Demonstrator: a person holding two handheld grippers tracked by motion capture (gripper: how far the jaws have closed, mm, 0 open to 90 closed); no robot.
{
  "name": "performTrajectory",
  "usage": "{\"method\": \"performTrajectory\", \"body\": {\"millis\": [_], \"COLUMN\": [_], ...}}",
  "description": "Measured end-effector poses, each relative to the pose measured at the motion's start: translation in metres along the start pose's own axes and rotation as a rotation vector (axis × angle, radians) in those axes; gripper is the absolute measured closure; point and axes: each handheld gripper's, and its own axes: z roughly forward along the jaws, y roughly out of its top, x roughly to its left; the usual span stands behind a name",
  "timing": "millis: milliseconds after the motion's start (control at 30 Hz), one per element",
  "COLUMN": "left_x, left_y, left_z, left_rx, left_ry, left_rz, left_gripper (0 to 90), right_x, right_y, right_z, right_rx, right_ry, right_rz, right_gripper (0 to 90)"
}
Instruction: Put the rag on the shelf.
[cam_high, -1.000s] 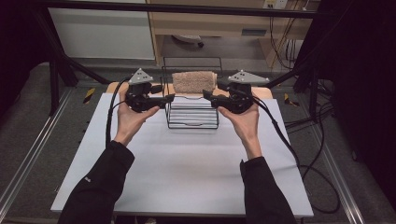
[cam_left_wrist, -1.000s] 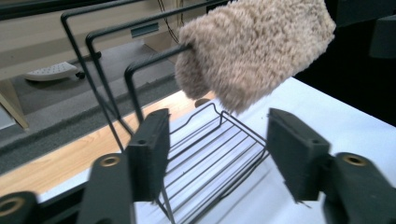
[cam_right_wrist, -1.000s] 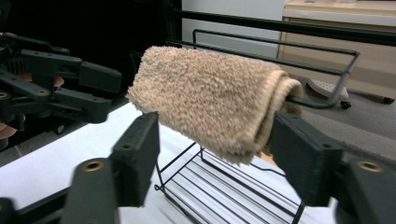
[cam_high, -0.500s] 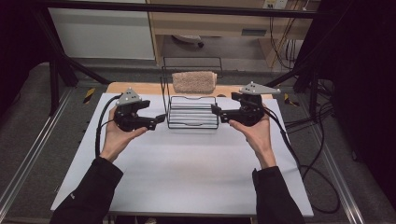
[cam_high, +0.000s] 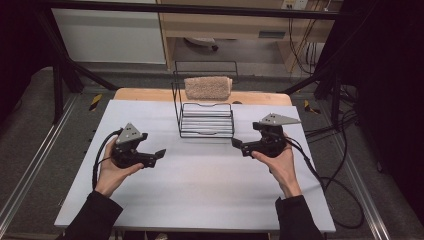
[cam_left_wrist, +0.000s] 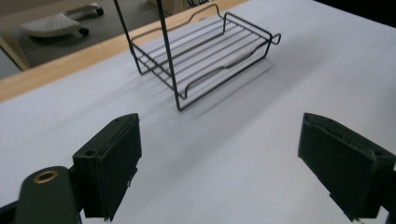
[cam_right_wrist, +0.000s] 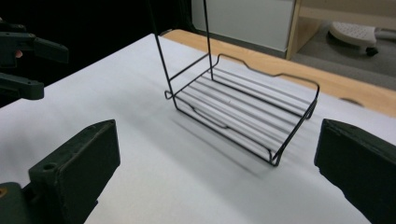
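Both grippers have let go of the wire rack (cam_high: 206, 119) & pulled back toward the person since a sec ago. The left gripper (cam_high: 159, 154) & right gripper (cam_high: 235, 143) have just been opening; jaws now stand wide w/ nothing between them. So the rack looks set down, job prob done. It sits at the back-middle of the white table (cam_high: 200, 190), a brown sponge (cam_high: 208, 87) on its top shelf. Lots of bare table near the hands; table edges are well apart from them.
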Motion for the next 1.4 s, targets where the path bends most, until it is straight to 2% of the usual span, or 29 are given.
{"method": "performTrajectory", "body": {"millis": [200, 300, 433, 600, 733, 833, 1133, 1400], "left_x": [0.001, 0.002, 0.003, 0.007, 0.007, 0.008, 0.01, 0.011], "left_y": [-0.027, -0.039, -0.055, -0.071, -0.08, -0.085, -0.096, -0.102], "left_z": [-0.003, -0.004, -0.006, -0.008, -0.01, -0.011, -0.013, -0.01], "left_rx": [0.016, 0.017, 0.033, 0.033, 0.03, 0.039, 0.05, 0.068], "left_ry": [-0.011, -0.019, -0.024, -0.022, -0.031, -0.03, -0.02, -0.019], "left_rz": [-0.015, -0.037, -0.05, -0.076, -0.071, -0.061, -0.047, -0.039], "left_gripper": [13.6, 13.8, 13.8, 13.8, 13.8, 13.8, 13.6, 13.5], "right_x": [-0.002, -0.003, -0.006, -0.012, -0.017, -0.022, -0.033, -0.035], "right_y": [-0.029, -0.042, -0.061, -0.087, -0.106, -0.117, -0.14, -0.145], "right_z": [0.001, 0.001, -0.001, -0.003, -0.006, -0.009, -0.022, -0.024], "right_rx": [0.036, 0.048, 0.065, 0.094, 0.121, 0.142, 0.167, 0.177], "right_ry": [0.024, 0.032, 0.045, 0.061, 0.069, 0.071, 0.05, 0.049], "right_rz": [0.017, 0.025, 0.021, 0.037, 0.054, 0.048, 0.068, 0.074], "right_gripper": [0.7, 0.6, 0.6, 0.6, 0.6, 0.6, 0.6, 0.6]}}
